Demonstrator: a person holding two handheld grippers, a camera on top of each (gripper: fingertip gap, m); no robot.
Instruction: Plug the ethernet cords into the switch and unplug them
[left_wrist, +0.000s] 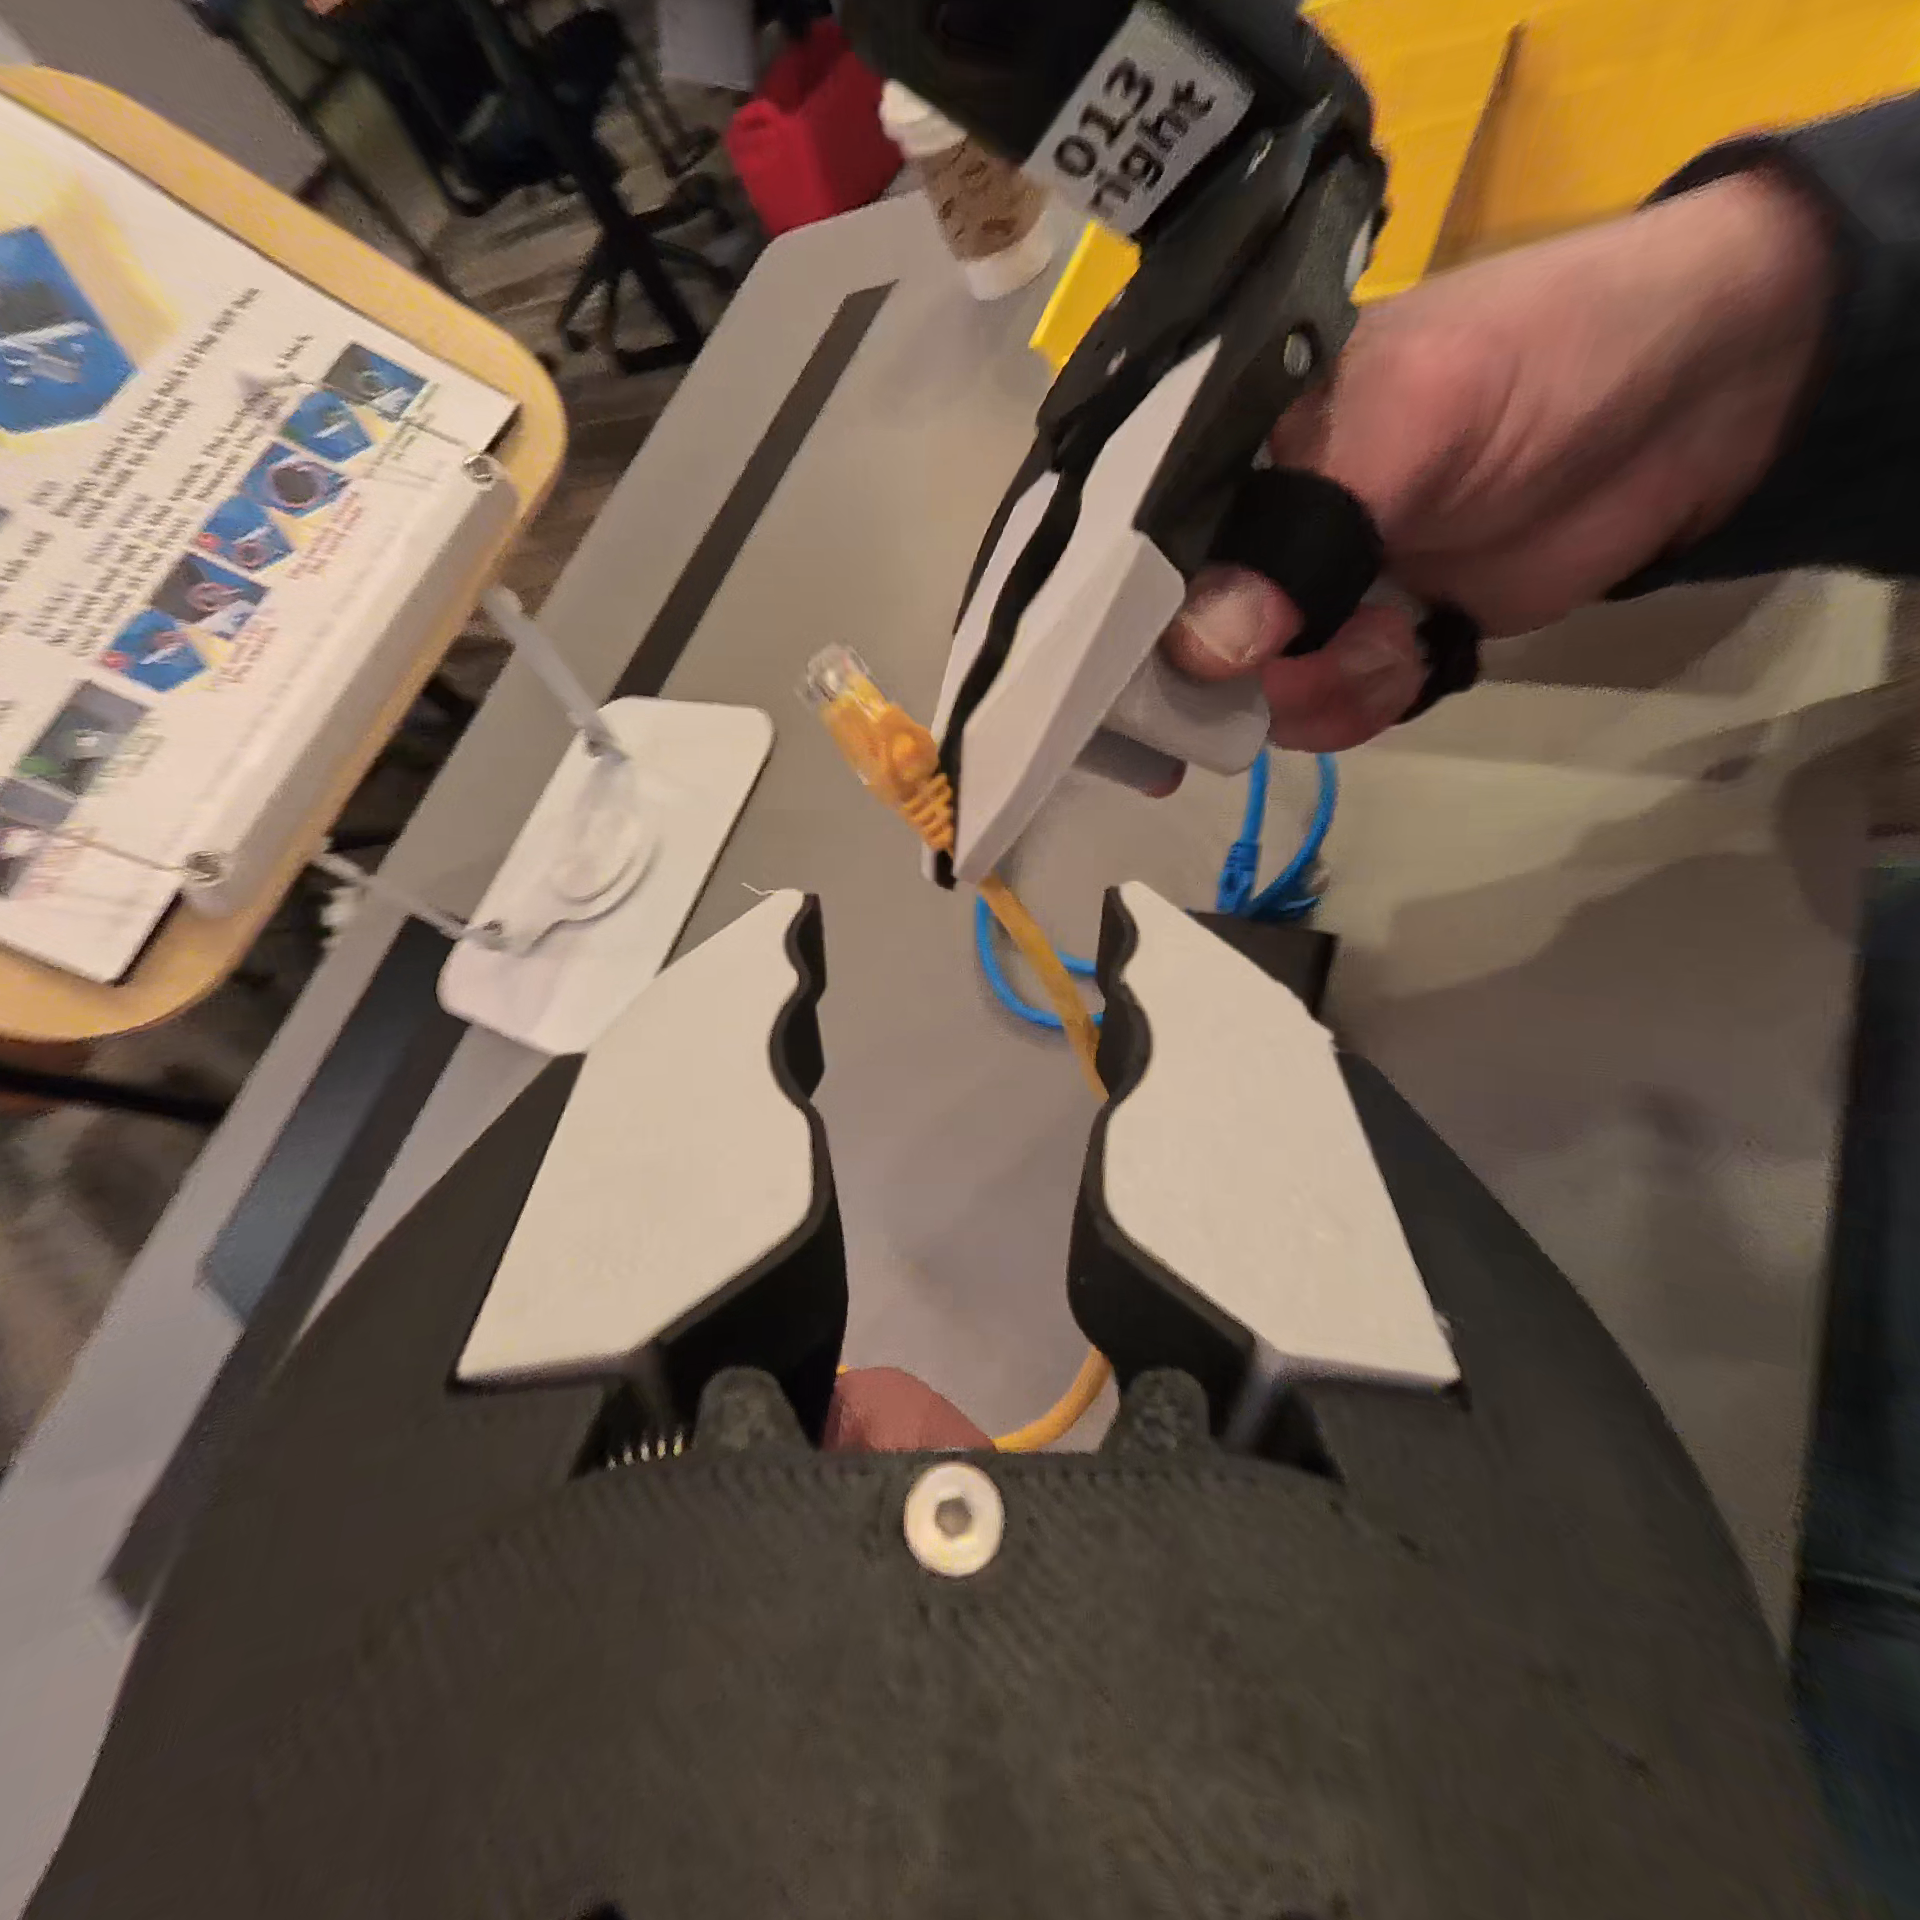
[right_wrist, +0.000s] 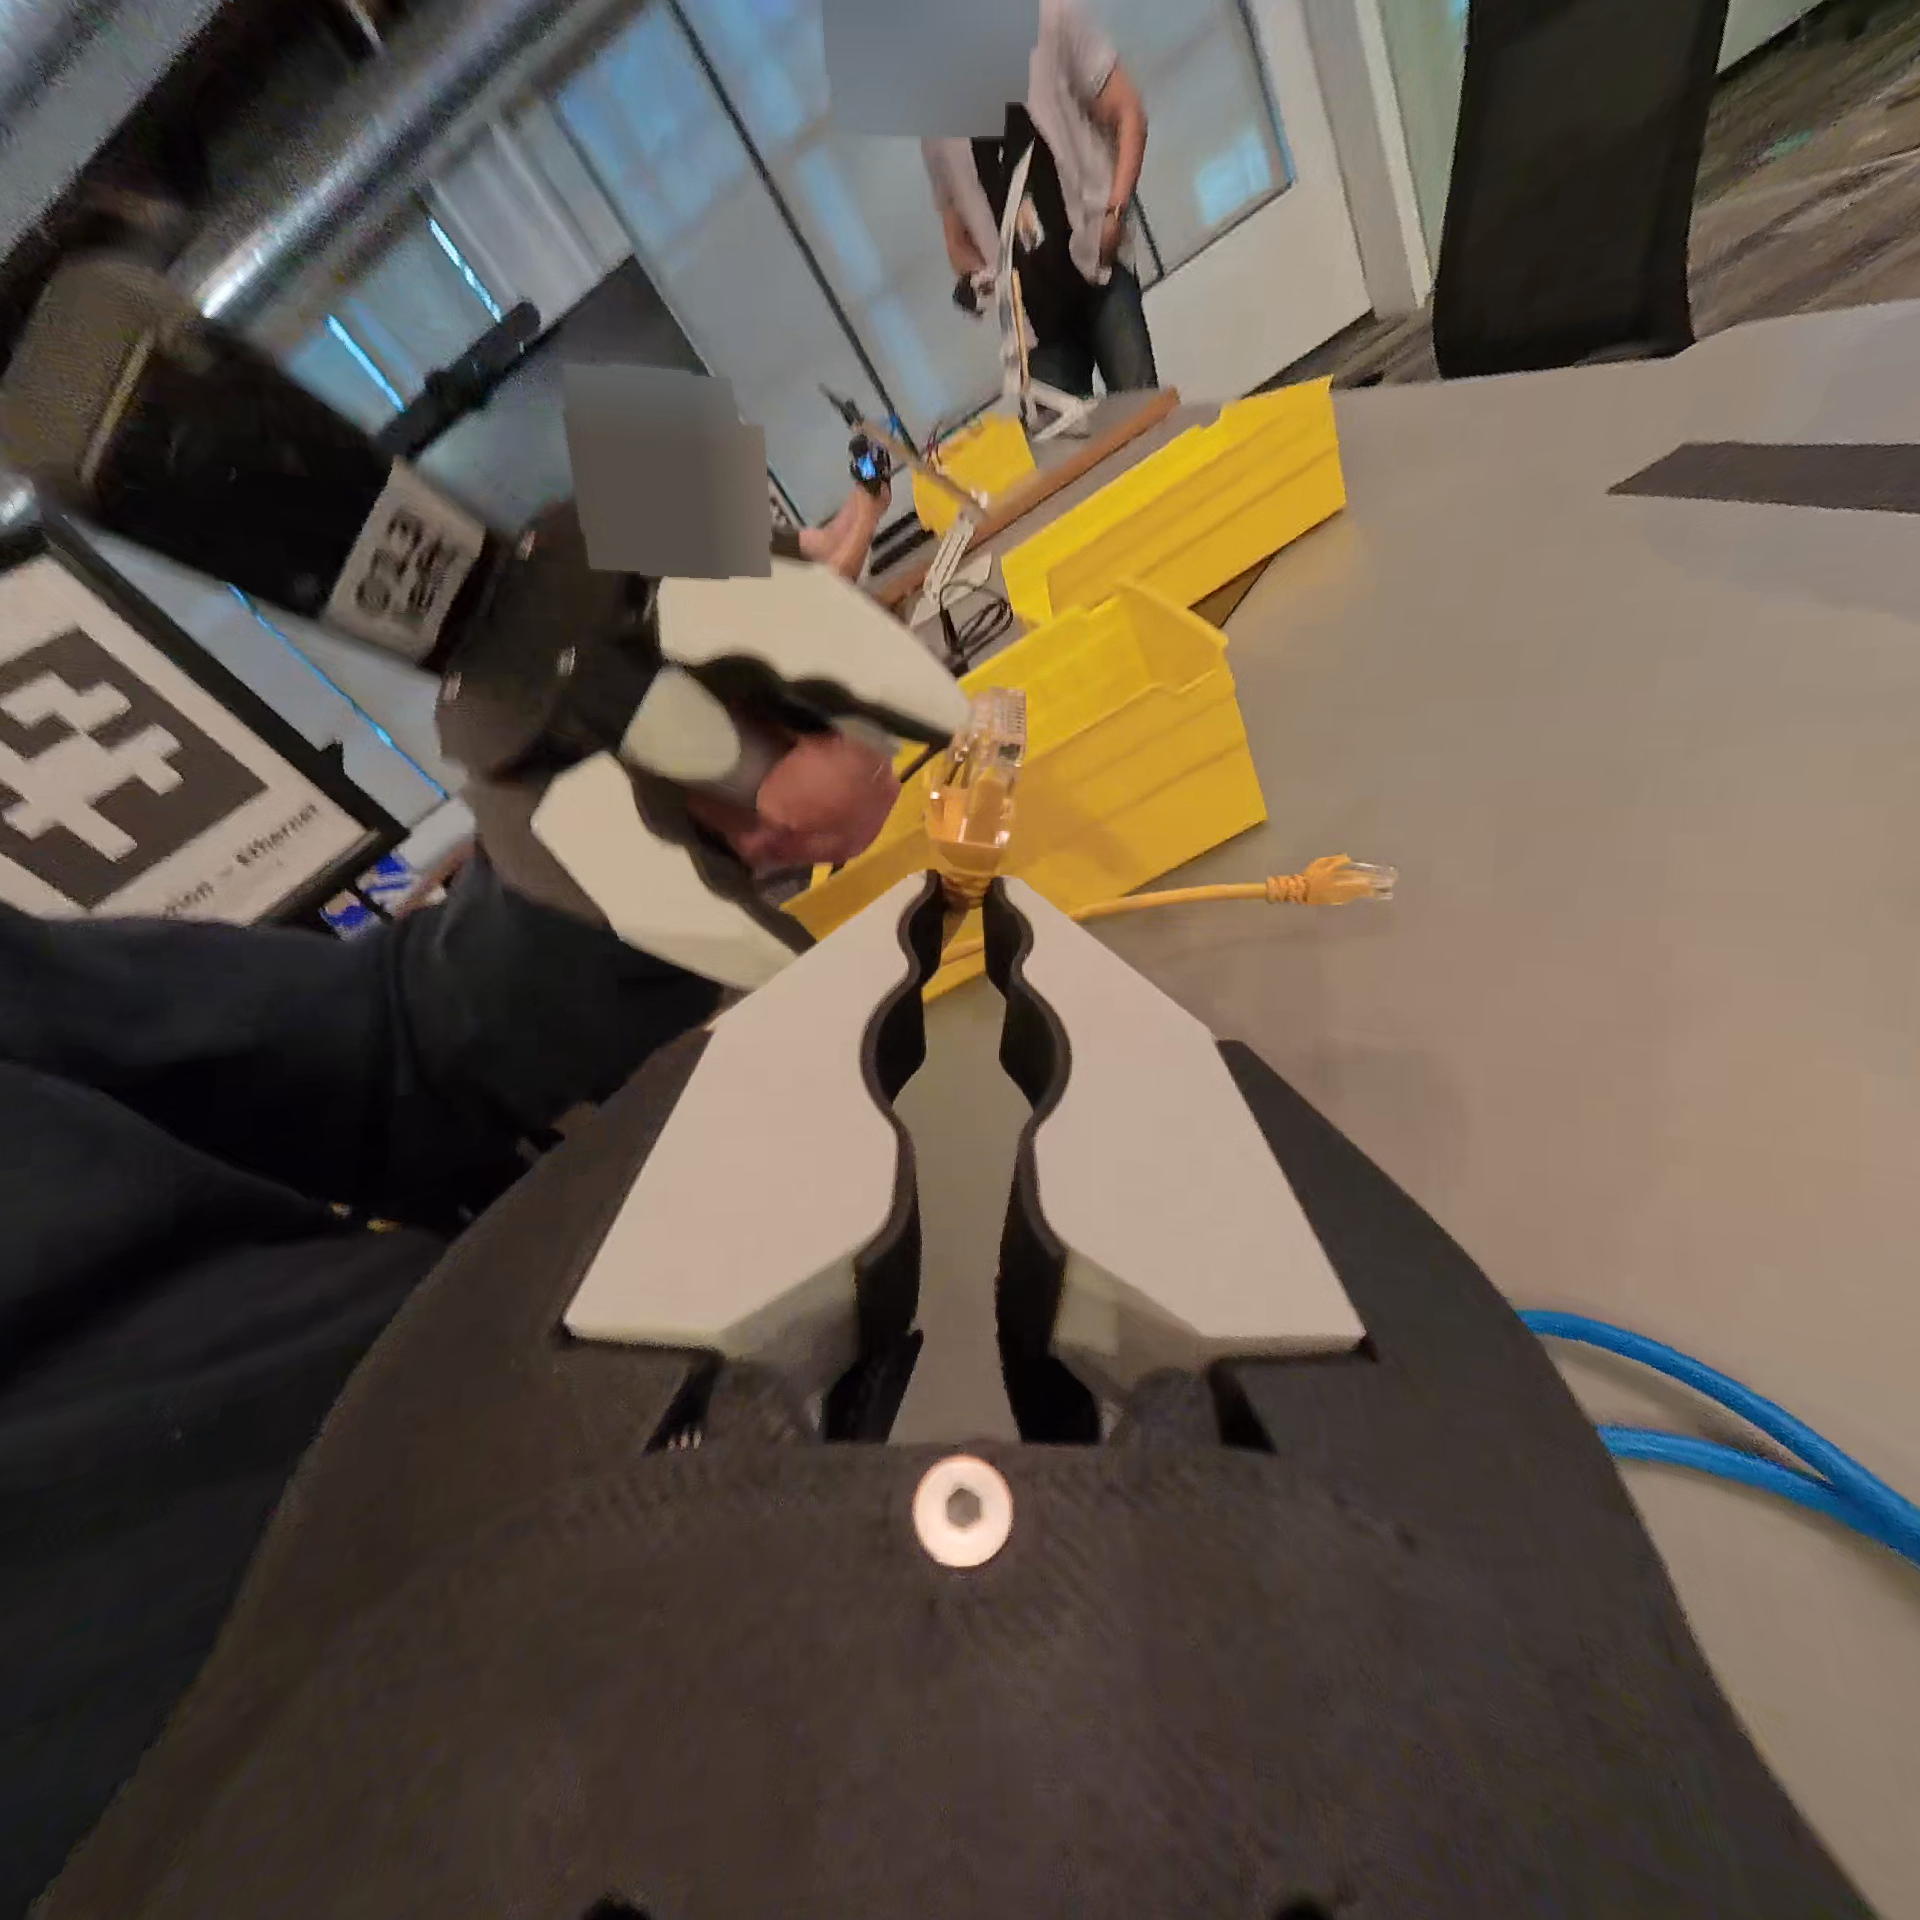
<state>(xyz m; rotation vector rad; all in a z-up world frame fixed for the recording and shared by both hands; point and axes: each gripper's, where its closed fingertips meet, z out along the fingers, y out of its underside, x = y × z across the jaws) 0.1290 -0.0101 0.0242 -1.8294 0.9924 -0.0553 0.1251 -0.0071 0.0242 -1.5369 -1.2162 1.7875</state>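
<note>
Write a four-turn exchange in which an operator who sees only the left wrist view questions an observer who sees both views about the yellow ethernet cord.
Operator: The right hand-held gripper is holding the yellow cord up in front of me. Is there another yellow plug anywhere?
Observer: Yes. A second yellow plug lies loose on the grey table, to the right of the held plug.
Operator: What is behind the held plug?
Observer: Yellow bins stand on the table. The held plug points up in front of the nearer one.
</note>
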